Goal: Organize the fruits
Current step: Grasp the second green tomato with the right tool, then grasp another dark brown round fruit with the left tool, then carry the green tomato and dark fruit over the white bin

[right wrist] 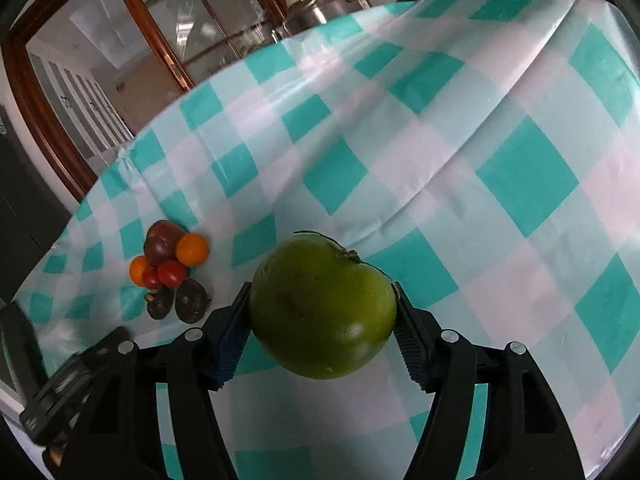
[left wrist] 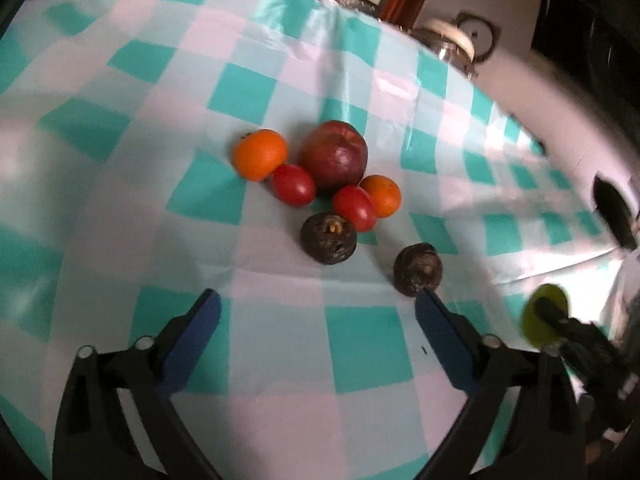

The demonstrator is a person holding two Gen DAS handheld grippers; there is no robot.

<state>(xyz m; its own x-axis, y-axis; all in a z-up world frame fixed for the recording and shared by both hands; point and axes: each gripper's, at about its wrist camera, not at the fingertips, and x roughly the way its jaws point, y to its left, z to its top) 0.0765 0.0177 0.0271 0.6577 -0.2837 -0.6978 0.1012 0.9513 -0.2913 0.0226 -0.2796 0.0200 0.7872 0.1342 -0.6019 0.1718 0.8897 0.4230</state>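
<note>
right gripper (right wrist: 322,312) clamps green tomato (right wrist: 323,306), aloft, well apart from fruit pile (right wrist: 172,268) | left gripper (left wrist: 318,312) wide open, empty, near pile | risk: smooth round tomato slips, rolls off tablecloth (right wrist: 460,152)

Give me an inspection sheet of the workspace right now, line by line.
Surface: checkered tablecloth, creased.
Job's things: dark red apple, two oranges, two red tomatoes and two dark wrinkled fruits clustered; green fruit held apart.
Clutter: nothing seen.
Grippers: left gripper open, nothing between its fingers; right gripper shut on green fruit.
Cables: nothing seen.
Surroundings: metal jar and wood-framed glass door beyond the table.
</note>
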